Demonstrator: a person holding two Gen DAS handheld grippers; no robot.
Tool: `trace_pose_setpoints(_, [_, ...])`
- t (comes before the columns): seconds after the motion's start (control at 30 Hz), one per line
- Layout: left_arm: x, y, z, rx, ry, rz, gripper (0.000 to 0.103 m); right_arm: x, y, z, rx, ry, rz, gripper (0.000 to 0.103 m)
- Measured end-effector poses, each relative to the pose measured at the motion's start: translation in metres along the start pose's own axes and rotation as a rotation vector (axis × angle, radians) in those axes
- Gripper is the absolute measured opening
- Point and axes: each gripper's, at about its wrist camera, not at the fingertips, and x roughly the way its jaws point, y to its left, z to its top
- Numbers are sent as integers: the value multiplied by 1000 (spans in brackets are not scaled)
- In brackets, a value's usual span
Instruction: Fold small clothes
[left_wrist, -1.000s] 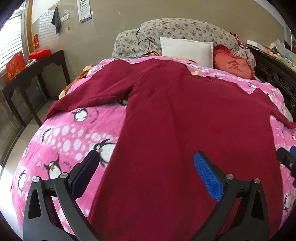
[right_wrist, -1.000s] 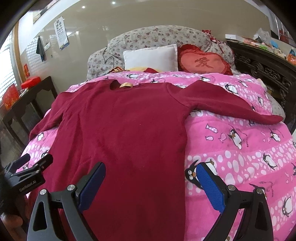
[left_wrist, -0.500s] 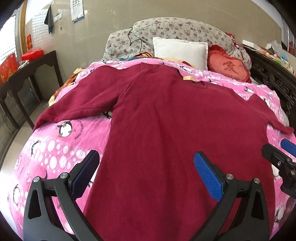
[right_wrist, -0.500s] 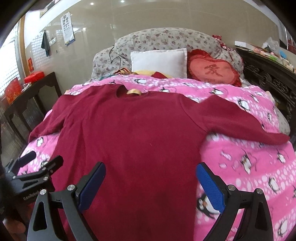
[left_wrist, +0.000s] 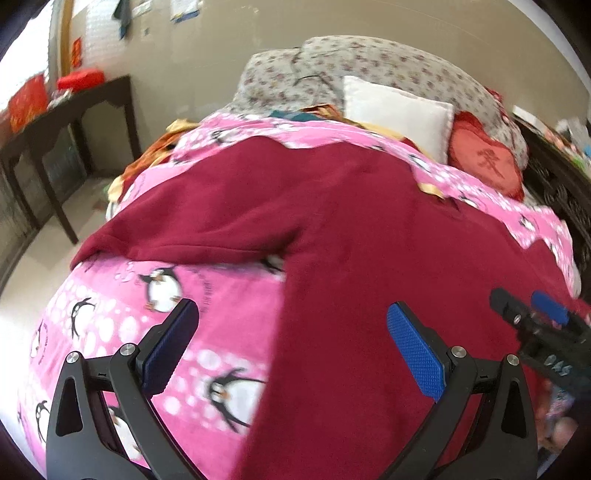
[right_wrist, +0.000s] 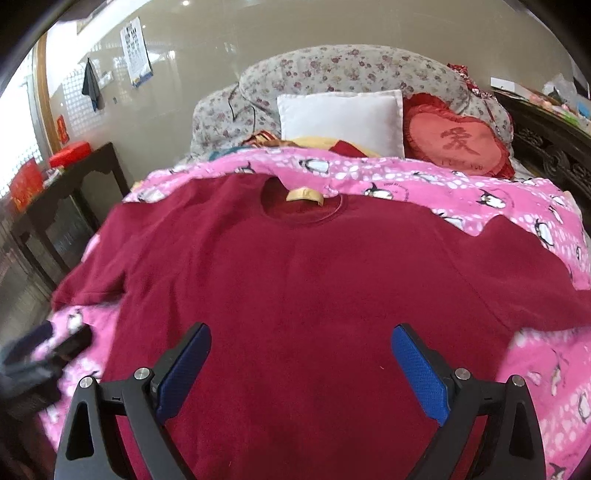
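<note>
A dark red long-sleeved sweater (right_wrist: 314, 280) lies flat on a pink penguin blanket (right_wrist: 535, 369), collar with a tan label (right_wrist: 304, 194) at the far end. In the left wrist view the sweater (left_wrist: 369, 258) fills the middle and right, its left sleeve (left_wrist: 192, 229) stretched out to the left. My left gripper (left_wrist: 291, 339) is open and empty above the sweater's left edge. My right gripper (right_wrist: 301, 363) is open and empty above the sweater's lower body. The right gripper also shows at the right edge of the left wrist view (left_wrist: 539, 325).
Pillows are at the bed's head: a floral one (right_wrist: 332, 77), a white one (right_wrist: 340, 118) and a red heart cushion (right_wrist: 458, 144). A dark side table (left_wrist: 62, 122) with red boxes stands left of the bed. A dark carved cabinet (right_wrist: 554, 147) is on the right.
My left gripper has swung left toward the sweater's left edge and sleeve. My right gripper has moved left and now sits over the middle of the sweater. Both stay open.
</note>
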Motion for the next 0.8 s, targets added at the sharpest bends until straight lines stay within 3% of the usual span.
trace_pose_setpoints(0.17, [15, 64, 13, -115, 6, 71, 103, 32, 1, -13, 9, 74, 27, 97])
trace_pose_setpoints(0.27, [29, 114, 19, -249, 27, 93, 103, 38, 3, -16, -8, 68, 17, 97])
trace_pose_setpoints(0.4, [51, 182, 20, -517, 37, 15, 98, 42, 9, -17, -48, 61, 21, 97])
trace_pose_setpoints(0.53, [74, 227, 15, -773, 35, -81, 95, 49, 13, -19, -70, 73, 8, 97])
trace_pose_setpoints(0.7, [94, 240, 31, -824, 19, -96, 93, 48, 16, -20, -87, 80, 14, 97])
trace_pose_setpoints(0.73, [96, 242, 37, -824, 14, -108, 89, 48, 16, -20, -86, 79, 16, 97])
trace_pose_setpoints(0.8, [105, 247, 47, -821, 8, -179, 26, 47, 15, -19, -79, 75, 25, 97])
